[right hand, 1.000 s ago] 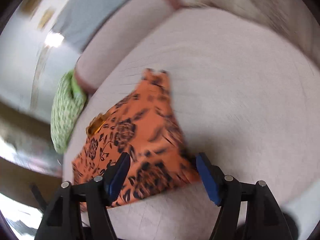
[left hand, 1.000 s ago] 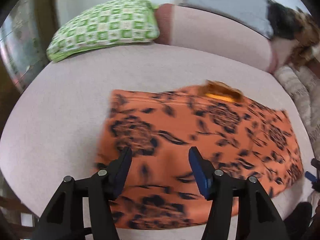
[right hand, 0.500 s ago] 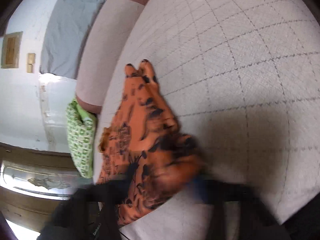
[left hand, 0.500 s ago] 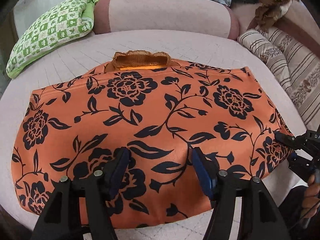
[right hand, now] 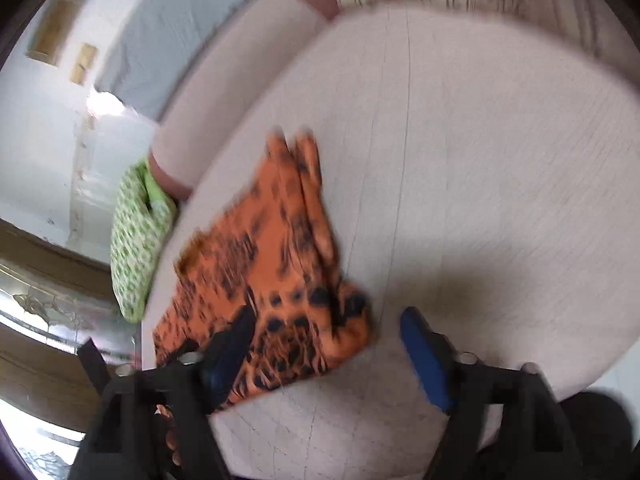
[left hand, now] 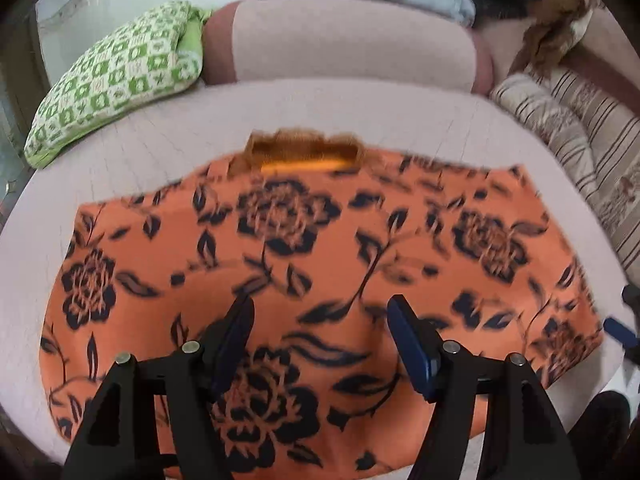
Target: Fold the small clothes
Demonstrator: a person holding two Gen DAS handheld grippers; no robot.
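Observation:
An orange garment with a black flower print (left hand: 320, 264) lies spread flat on the pale pink bed cover (left hand: 140, 160), its gathered waistband at the far edge. My left gripper (left hand: 320, 320) is open and hovers over the garment's near middle, holding nothing. In the right wrist view the same garment (right hand: 280, 264) lies left of centre. My right gripper (right hand: 326, 332) is open, its jaws standing on either side of the garment's near right corner, and is not closed on the cloth. The right gripper's blue fingertip (left hand: 618, 330) shows at the left view's right edge.
A green and white checked pillow (left hand: 116, 80) lies at the far left. A pink bolster (left hand: 352, 44) runs along the back. Striped cushions (left hand: 580, 148) sit at the right. The bed's near edge lies just under both grippers.
The left gripper has drawn back a little, so the garment looks slightly farther off than half a second ago. The right gripper shifted around the near right corner and stays open.

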